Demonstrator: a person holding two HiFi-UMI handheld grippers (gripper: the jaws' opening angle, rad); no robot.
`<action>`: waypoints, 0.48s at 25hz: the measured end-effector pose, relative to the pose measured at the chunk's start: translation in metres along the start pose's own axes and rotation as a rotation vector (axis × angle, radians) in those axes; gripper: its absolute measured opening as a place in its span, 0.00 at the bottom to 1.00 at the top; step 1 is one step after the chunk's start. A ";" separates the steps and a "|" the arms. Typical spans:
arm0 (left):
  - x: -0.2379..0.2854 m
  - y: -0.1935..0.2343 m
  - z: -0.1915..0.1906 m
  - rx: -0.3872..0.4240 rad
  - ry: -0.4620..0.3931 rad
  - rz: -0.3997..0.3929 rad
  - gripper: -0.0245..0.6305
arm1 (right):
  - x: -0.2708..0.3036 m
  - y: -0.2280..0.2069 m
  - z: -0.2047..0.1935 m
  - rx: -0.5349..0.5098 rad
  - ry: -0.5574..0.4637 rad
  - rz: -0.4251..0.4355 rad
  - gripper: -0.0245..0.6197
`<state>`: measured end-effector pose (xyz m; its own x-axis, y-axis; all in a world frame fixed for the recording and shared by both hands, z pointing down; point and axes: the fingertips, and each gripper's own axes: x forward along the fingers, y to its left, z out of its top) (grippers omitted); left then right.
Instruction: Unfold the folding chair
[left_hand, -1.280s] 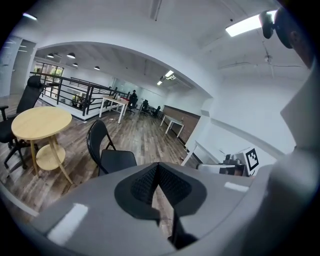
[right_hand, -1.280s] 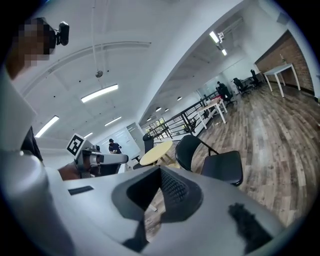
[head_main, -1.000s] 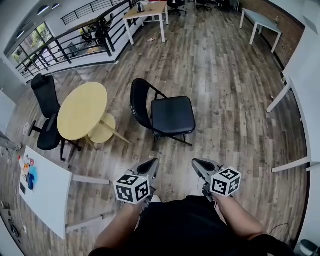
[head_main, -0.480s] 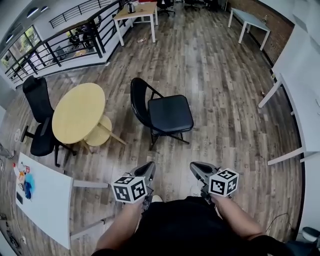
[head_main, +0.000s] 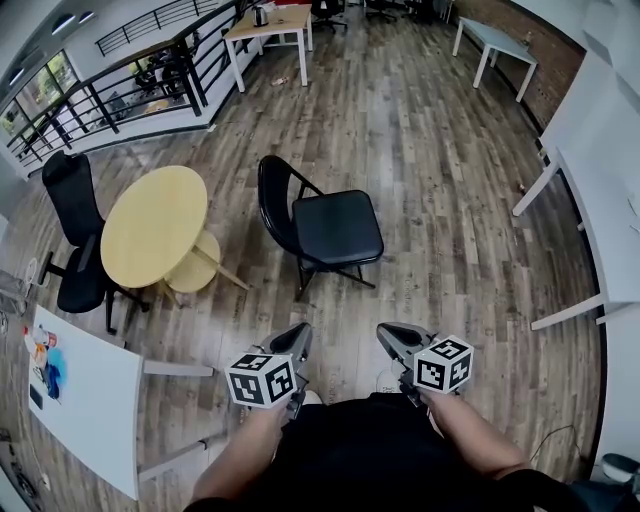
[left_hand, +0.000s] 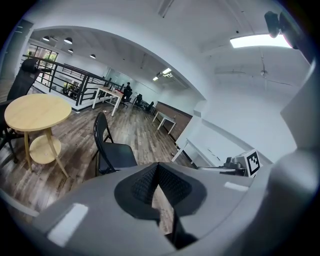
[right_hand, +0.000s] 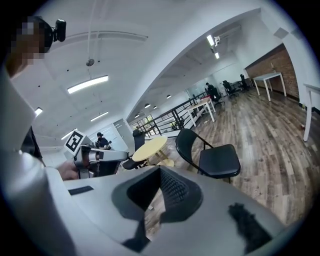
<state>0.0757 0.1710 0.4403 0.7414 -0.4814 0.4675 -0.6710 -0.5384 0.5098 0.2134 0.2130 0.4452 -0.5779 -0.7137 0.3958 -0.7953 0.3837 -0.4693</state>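
— Folding chair (head_main: 335, 230) stands open on the floor (head_main: 450, 180), twelve o'clock of both tongs, well clear.
— Left gripper (head_main: 299, 332) clenched on nothing; right gripper (head_main: 385, 333) likewise. Round table (head_main: 155, 220) at the chair's nine o'clock — seemingly not touching.

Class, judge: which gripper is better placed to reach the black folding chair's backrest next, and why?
Left, probably. In the head view the backrest stands on the side of the left gripper; the right gripper would have to cross the seat. Both are shut and well short of it.
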 end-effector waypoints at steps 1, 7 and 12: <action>0.001 -0.001 -0.001 0.005 0.004 0.000 0.05 | 0.000 0.000 0.000 -0.003 0.002 0.001 0.05; 0.005 -0.008 -0.002 0.032 0.016 -0.001 0.05 | 0.001 -0.003 0.000 -0.010 0.015 0.011 0.05; 0.006 -0.013 -0.001 0.041 0.014 0.002 0.05 | -0.001 0.000 0.005 -0.035 0.021 0.028 0.05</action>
<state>0.0887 0.1758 0.4366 0.7398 -0.4727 0.4788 -0.6714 -0.5652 0.4793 0.2145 0.2112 0.4410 -0.6032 -0.6902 0.3997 -0.7846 0.4236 -0.4526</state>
